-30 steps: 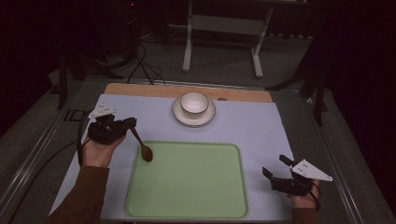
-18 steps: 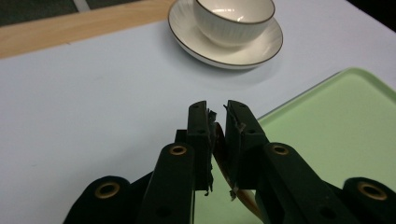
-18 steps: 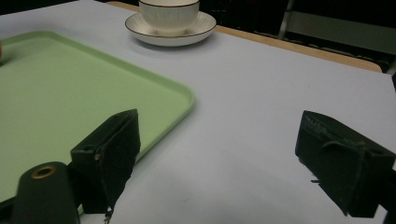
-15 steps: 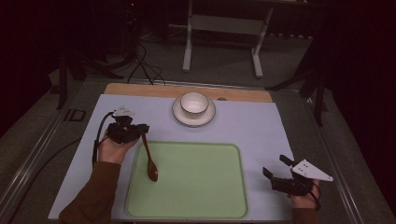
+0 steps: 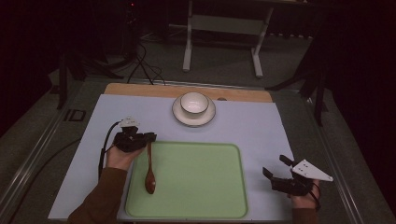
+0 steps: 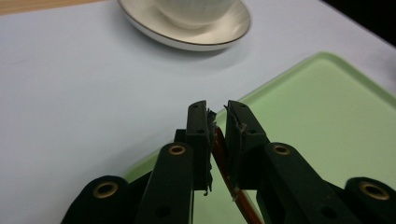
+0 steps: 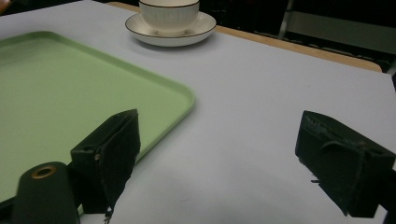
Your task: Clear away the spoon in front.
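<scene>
We see a smooth, pale green tray (image 5: 196, 186), a shallow rounded-corner rectangle with a low raised lip, and we use it as our landmark. On its left part lies a glossy brown wooden spoon (image 5: 149, 170), slim in the handle and oval in the bowl, the bowl toward the near edge and the handle reaching up to the tray's far left corner. There the left gripper (image 5: 145, 138) has its matte black jaws around the handle tip; in the left gripper view (image 6: 217, 140) they have just been opening, a sliver of room shows beside the handle, and we cannot tell whether the pads press it. Beyond the tray's far edge a white ribbed cup (image 5: 194, 103) sits on a gold-rimmed saucer (image 5: 180, 115). The right gripper (image 5: 275, 171) rests just off the tray's right edge on the plain lavender mat (image 5: 252, 126), jaws wide apart with nothing between. The tray's middle and right are bare.
</scene>
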### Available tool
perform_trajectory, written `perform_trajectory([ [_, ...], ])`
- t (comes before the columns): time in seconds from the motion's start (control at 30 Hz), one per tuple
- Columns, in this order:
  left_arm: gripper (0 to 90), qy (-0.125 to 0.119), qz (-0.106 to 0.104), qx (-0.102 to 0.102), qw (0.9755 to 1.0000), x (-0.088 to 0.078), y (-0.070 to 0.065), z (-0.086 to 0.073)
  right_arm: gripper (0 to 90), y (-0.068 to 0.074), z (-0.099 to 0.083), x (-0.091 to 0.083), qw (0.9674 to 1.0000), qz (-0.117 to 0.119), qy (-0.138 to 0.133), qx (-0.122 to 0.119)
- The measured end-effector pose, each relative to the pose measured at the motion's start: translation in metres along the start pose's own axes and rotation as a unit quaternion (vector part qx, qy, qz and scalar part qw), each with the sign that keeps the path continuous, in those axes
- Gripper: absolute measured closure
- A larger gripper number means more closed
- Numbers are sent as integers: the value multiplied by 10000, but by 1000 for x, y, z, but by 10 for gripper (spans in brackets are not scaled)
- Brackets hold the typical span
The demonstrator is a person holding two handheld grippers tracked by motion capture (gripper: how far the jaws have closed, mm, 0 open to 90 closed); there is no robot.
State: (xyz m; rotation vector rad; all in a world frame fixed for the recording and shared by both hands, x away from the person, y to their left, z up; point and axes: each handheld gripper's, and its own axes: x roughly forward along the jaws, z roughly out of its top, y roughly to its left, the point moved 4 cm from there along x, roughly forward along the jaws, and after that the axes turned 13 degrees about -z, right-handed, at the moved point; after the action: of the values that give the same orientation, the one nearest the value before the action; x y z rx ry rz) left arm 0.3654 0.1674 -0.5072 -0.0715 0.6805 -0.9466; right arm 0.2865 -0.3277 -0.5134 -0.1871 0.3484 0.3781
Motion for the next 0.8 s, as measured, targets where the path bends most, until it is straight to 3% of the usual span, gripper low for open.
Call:
perform_trajectory([
  [0.43,786,-99,-193,-213,9995,0,8,-18,138,0,0,0,10000,13,-2,-15],
  [0.67,772,134,-162,-115,9997,7,12,-26,138,1,0,0,10000,7,-6,-14],
  [0.73,770,148,-209,-194,9995,9,16,-29,138,1,0,0,10000,8,-4,-14],
  [0.8,766,287,-129,-142,9994,11,18,-32,138,1,0,0,10000,3,-7,-9],
])
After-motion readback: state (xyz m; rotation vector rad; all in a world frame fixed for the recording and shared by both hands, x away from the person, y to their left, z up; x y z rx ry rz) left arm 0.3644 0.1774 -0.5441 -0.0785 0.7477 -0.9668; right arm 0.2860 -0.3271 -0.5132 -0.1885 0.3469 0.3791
